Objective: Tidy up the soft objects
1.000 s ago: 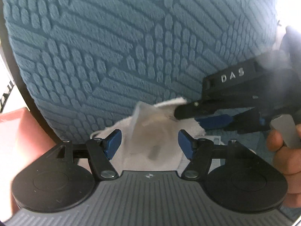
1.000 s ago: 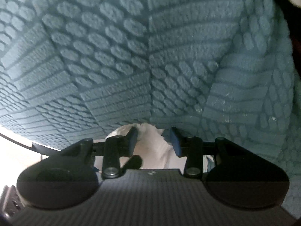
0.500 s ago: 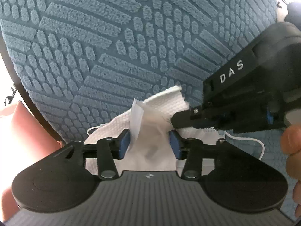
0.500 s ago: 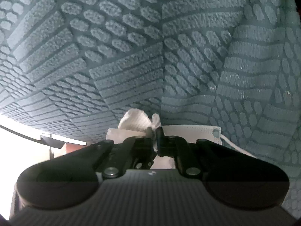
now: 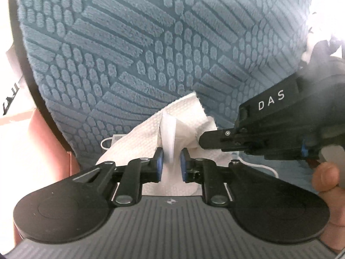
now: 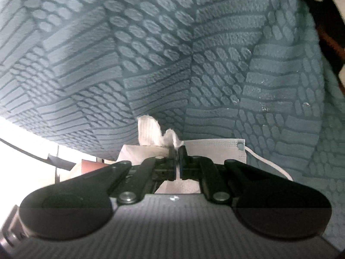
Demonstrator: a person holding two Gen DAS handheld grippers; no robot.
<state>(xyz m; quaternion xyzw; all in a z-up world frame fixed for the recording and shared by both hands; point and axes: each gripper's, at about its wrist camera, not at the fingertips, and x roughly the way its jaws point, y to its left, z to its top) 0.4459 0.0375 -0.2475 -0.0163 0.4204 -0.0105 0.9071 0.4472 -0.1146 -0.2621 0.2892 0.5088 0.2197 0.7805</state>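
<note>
A: So, what differs from a second ago?

B: Left gripper (image 5: 171, 165) narrows. Its blue pads (image 5: 159, 164) stood wide around the clear plastic wrapper (image 5: 169, 133); now they sit close on either side of it at centre frame, a slim gap left. Cannot tell if they bite yet.

A: And the right one?

B: Right gripper (image 6: 176, 161) was parted a second ago; now its fingers are pressed together on a tuft of the white embossed paper towel (image 6: 151, 132), just above centre-bottom of its own view. In the left view it enters from the right edge, tip buried in the same towel (image 5: 140, 138).

A: Meaning for the task?

B: My judgement: both tools are gathering the crumpled towel and wrapper as one bundle, ready to lift. Left grip looks unfinished.

A: Anything beneath?

B: White pleated face mask (image 6: 215, 146) lies flat under the towel, its ear loop (image 6: 269, 161) trailing toward the right of frame.

A: Surface and room?

B: Teal tufted mat with raised geometric ribs (image 5: 151, 43) fills both views. Reddish-brown box (image 5: 43, 133) at left edge, bright overexposed floor beyond. Little else readable.
</note>
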